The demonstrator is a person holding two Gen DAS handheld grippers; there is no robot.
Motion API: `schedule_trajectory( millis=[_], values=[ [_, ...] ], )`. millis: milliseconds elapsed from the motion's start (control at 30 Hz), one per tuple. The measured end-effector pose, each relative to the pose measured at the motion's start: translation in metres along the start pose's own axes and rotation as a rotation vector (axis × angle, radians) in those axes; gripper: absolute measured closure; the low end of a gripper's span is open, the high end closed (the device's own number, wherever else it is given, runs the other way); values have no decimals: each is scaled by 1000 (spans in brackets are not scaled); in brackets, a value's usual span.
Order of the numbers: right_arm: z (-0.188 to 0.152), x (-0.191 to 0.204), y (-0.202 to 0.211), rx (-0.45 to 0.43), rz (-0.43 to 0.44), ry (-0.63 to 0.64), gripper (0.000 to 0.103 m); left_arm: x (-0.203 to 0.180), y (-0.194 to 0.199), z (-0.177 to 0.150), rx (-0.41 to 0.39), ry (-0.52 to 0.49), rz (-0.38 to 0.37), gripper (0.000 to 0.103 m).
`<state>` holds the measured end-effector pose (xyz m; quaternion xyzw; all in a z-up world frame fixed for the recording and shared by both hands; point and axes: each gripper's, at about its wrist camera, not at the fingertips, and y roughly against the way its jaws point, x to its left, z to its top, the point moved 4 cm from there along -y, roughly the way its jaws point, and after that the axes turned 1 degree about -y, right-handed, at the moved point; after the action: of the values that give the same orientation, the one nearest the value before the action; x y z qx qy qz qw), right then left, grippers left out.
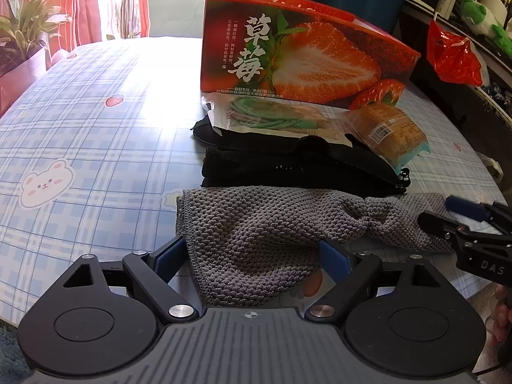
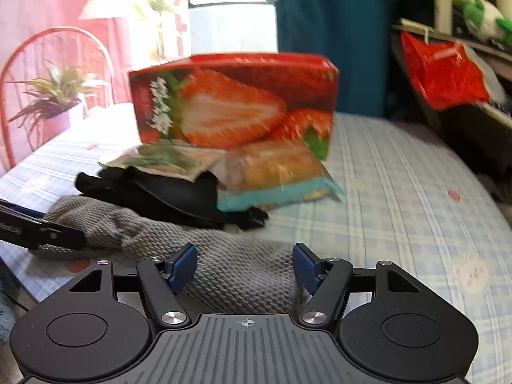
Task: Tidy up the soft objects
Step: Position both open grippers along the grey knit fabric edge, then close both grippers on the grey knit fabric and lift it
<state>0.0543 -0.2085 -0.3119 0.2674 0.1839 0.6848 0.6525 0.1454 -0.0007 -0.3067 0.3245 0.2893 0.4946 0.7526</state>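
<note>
A grey knitted cloth [image 1: 256, 224] lies crumpled on the blue checked tablecloth [image 1: 96, 128], near the front edge. My left gripper [image 1: 252, 257] is open, its blue pads standing either side of the cloth's near left end. My right gripper [image 2: 244, 265] is open too, with the cloth's right end [image 2: 236, 268] lying between its pads; it also shows at the right edge of the left wrist view [image 1: 448, 212]. Behind the grey cloth lies a folded black fabric item [image 1: 288, 163]. The left gripper [image 2: 54, 224] shows at the left of the right wrist view.
A red strawberry box [image 1: 304, 57] stands behind the pile. A clear packet of green cords [image 1: 272, 118] and a wrapped bread [image 1: 387, 131] rest on the black fabric. A red plastic bag [image 1: 454, 54] hangs off a shelf at right. A potted plant [image 1: 25, 38] stands at left.
</note>
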Motion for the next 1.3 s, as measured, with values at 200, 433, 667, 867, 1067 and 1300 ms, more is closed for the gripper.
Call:
schedule_trajectory(
  millis=[200,433,667,867,1067,1300],
  values=[
    [-4,0,-5,34,27,-9,52,-1,3,1,-16,-7,-35,46],
    [-6,8,-5,43,84,8,75,-4,3,0,-21,-11,-59,60],
    [-5,10,-2,26,128,7,94,-4,5,0,-36,-21,-48,78],
    [6,3,13,-70,148,-23,97,-3,16,4,-97,-7,-112,86],
    [19,-1,28,-166,146,-33,97,-4,31,9,-163,-3,-137,86],
    [39,-3,45,-272,143,-2,97,-12,59,31,-310,-83,-121,86]
  ],
)
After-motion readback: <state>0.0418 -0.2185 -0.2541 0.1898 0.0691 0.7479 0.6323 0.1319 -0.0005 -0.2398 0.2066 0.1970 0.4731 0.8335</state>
